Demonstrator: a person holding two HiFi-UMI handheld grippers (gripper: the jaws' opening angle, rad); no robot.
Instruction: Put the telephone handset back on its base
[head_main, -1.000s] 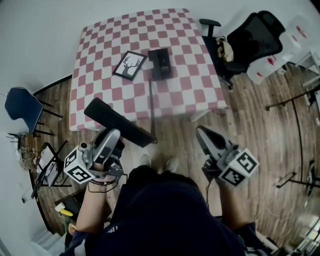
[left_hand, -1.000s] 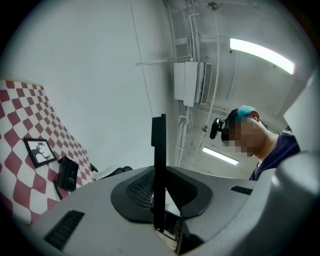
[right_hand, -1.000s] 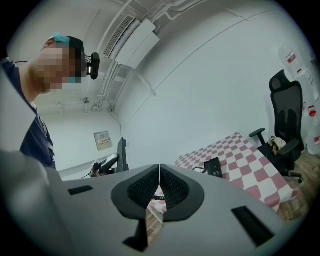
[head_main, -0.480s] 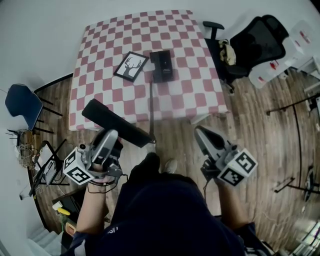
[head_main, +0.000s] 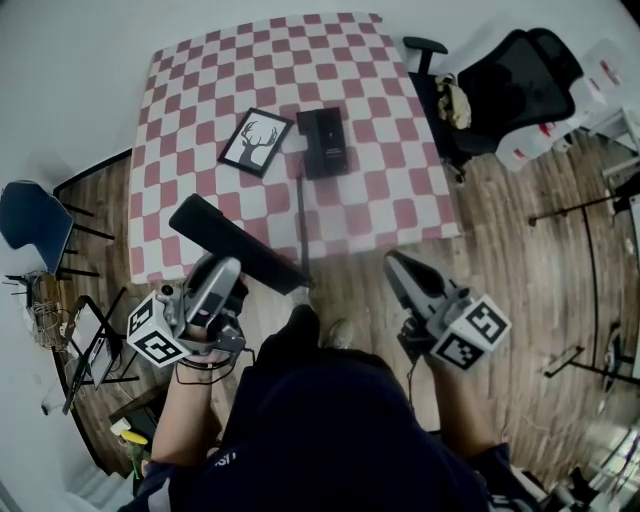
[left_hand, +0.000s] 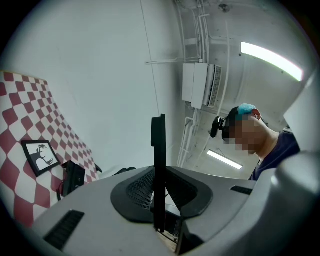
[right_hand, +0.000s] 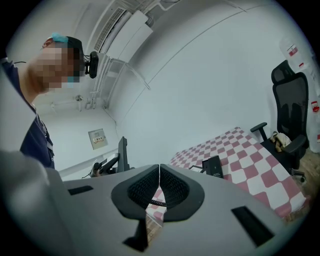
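Note:
The black telephone handset (head_main: 235, 245) slants across the table's near edge, gripped near its middle by my left gripper (head_main: 222, 272), which is shut on it. In the left gripper view the handset (left_hand: 159, 165) stands edge-on between the pads. A cord (head_main: 300, 205) runs from the handset's right end up to the black base (head_main: 323, 142) on the red-and-white checkered table (head_main: 200, 80). My right gripper (head_main: 395, 262) hovers over the floor just off the table's front right, shut with nothing in it; its pads (right_hand: 167, 187) meet. The base (right_hand: 214, 166) lies ahead of it.
A framed deer picture (head_main: 256, 140) lies left of the base. A black office chair (head_main: 510, 80) stands right of the table and a blue chair (head_main: 35, 220) to the left. White boxes (head_main: 600, 65) and a stand (head_main: 590, 215) are on the wooden floor at right.
The table has drawn a little nearer in the head view and one foot has stepped forward. Both grippers keep their pose, the left still holding the handset.

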